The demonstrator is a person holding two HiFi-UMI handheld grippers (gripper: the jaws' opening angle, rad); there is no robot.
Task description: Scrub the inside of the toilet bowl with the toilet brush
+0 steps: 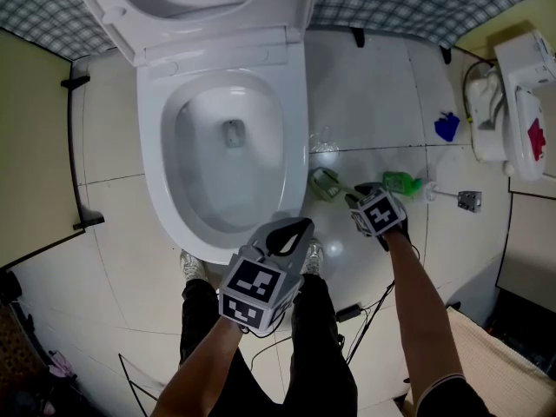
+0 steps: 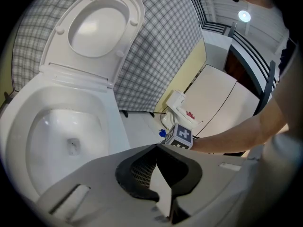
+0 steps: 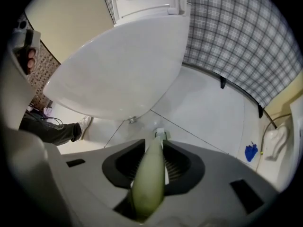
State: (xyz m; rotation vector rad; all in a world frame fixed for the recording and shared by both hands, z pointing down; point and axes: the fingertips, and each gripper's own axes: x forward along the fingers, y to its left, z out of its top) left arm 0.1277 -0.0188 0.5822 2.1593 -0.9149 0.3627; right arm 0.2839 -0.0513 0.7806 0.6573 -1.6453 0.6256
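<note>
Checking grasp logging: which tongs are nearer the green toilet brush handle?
Right. The right tongs are clamped on the brush handle beside the toilet; the left tongs hover above its front rim, away from the handle.

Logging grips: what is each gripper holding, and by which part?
The right gripper grips the brush by its green handle; the left gripper holds nothing.

A grey checked wall (image 1: 417, 7) runs behind, meeting a glossy pale tiled floor (image 1: 373, 94). Cream partition panels (image 1: 30, 146) on black brackets (image 1: 75, 82) close the left side, and a round ceiling lamp (image 2: 244, 16) glows overhead.
</note>
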